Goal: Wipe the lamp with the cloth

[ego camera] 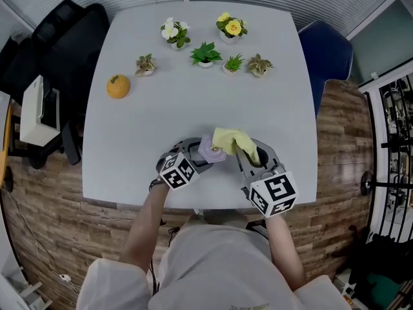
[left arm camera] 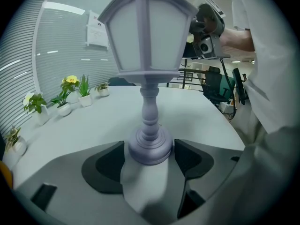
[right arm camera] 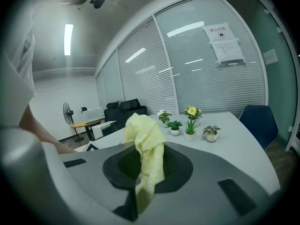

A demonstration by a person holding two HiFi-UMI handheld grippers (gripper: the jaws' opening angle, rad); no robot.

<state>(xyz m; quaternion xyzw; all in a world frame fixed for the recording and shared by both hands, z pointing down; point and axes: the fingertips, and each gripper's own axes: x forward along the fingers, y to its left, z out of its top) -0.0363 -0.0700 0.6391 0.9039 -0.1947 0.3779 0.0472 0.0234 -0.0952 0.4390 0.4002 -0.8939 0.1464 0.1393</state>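
Note:
A lavender lantern-shaped lamp [left arm camera: 150,55] stands upright near the table's front edge; from above only its top [ego camera: 211,150] shows. My left gripper [left arm camera: 150,154] is shut on its round base, one jaw on each side. In the head view the left gripper [ego camera: 201,163] is just left of the lamp. A yellow cloth [ego camera: 232,140] lies against the right side of the lamp's top. My right gripper [ego camera: 247,152] is shut on the cloth [right arm camera: 143,149], which sticks up in a bunch and hangs down between the jaws of the right gripper [right arm camera: 146,168].
Several small potted plants [ego camera: 205,53] stand in a row at the table's far side, with an orange knitted ball [ego camera: 118,86] at the left. A blue chair [ego camera: 330,51] is at the right, black chairs [ego camera: 58,41] and a white box [ego camera: 35,112] at the left.

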